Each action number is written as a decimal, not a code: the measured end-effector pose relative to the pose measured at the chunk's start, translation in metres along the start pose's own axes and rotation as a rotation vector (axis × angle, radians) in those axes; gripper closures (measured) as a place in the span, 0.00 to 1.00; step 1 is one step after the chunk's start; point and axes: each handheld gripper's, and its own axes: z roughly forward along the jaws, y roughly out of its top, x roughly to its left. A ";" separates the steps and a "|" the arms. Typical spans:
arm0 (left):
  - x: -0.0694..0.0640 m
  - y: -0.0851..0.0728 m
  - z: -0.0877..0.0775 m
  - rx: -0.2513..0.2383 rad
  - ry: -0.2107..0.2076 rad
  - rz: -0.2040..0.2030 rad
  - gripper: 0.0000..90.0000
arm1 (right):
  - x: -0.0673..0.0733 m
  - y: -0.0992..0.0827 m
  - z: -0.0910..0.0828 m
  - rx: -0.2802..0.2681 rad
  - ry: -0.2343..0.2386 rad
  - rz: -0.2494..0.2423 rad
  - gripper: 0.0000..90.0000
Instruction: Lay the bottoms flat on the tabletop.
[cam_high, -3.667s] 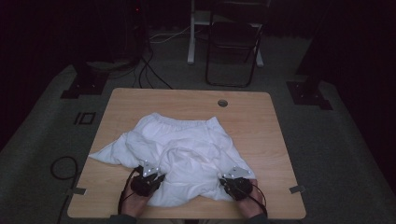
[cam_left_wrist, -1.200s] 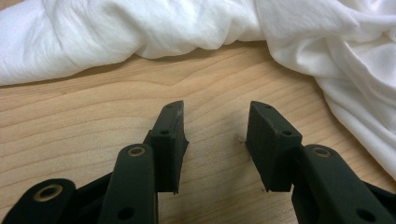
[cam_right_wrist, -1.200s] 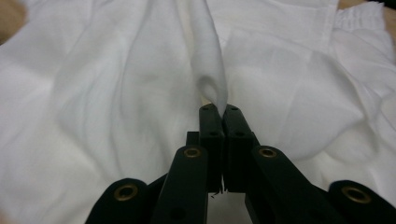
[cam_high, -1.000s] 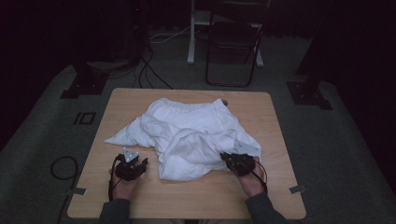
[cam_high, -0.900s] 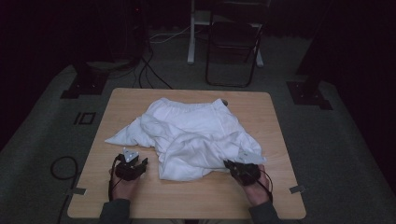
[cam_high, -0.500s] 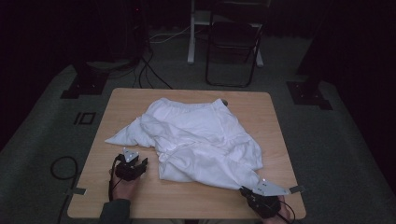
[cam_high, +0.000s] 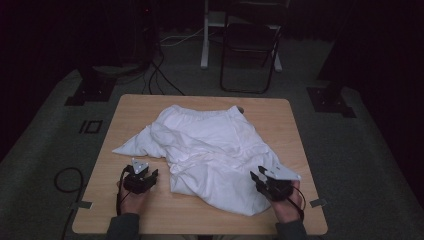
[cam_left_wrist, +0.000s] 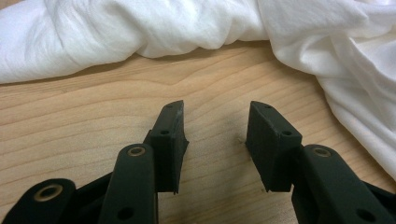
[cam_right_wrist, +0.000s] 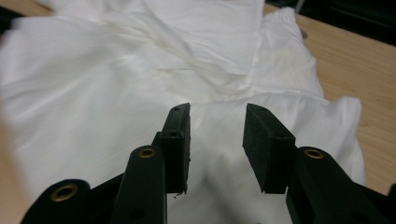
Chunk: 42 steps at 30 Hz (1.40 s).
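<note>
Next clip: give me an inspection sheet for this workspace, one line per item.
Surface: wooden table, bare around the cloth.
Job's things: white garment, crumpled, spread mid-table.
Clutter: nothing seen.
Grippers: left claw open over bare wood, short of the cloth; right claw open above the garment's near right part.
Cables: one trails from each claw; more lie on the floor behind the table, and a loop at its left.
Surroundings: dark room, folding chair, carpet.
</note>
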 end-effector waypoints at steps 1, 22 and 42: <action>0.000 0.000 0.000 0.000 0.000 0.000 0.63 | -0.002 0.002 0.010 0.012 -0.016 0.008 0.65; -0.016 0.029 -0.010 -0.057 -0.081 0.043 0.65 | -0.002 -0.054 0.033 0.250 -0.041 0.094 0.55; -0.120 0.110 0.039 -0.017 -0.259 0.308 0.48 | -0.004 -0.065 0.033 0.160 -0.035 0.128 0.54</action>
